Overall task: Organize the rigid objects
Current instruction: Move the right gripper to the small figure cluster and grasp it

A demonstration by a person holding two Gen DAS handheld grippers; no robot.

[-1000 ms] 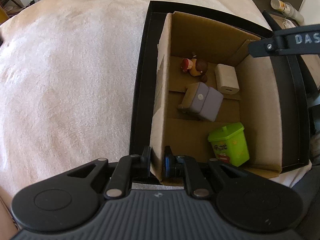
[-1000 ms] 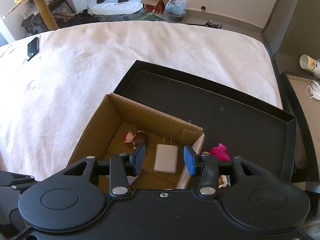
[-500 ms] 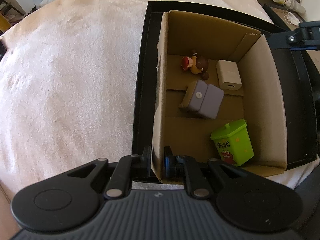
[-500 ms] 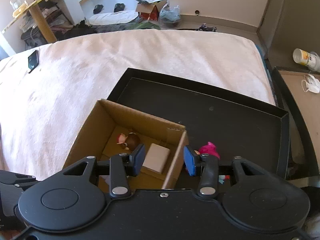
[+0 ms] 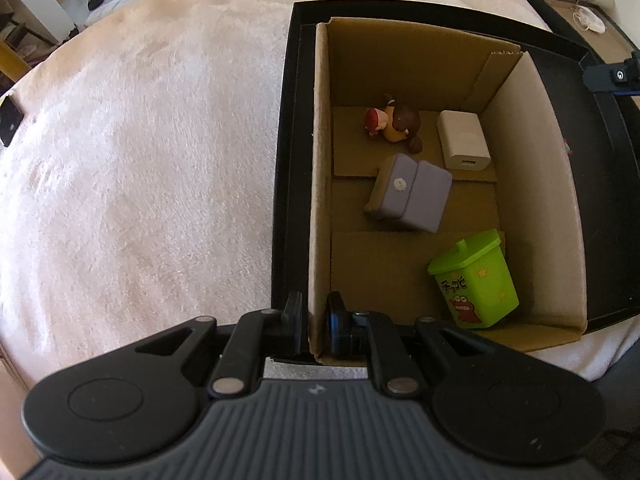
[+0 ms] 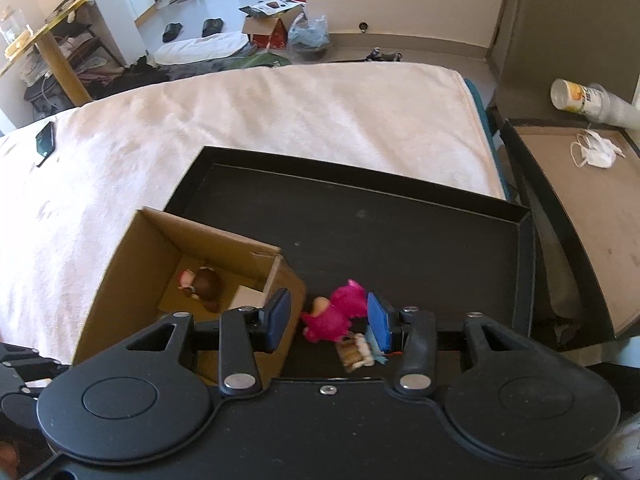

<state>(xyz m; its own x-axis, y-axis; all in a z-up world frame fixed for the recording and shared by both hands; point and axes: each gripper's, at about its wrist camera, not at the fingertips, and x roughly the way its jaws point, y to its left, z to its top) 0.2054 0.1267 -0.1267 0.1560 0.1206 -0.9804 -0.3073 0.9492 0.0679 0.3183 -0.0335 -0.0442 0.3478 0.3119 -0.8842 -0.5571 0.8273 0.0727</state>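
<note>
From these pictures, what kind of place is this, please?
Probably a lived-in home, likely a bedroom: a bed with a pale blanket, slippers on the floor, and a cluttered shelf.

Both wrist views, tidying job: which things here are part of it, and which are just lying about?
Part of the job:
- cardboard box, its wall clamped by the left gripper
- figurine, white charger, purple block, green toy bin inside it
- pink toy on the black tray, between the open right gripper

Lying about:
- phone
- can
- face mask
</note>
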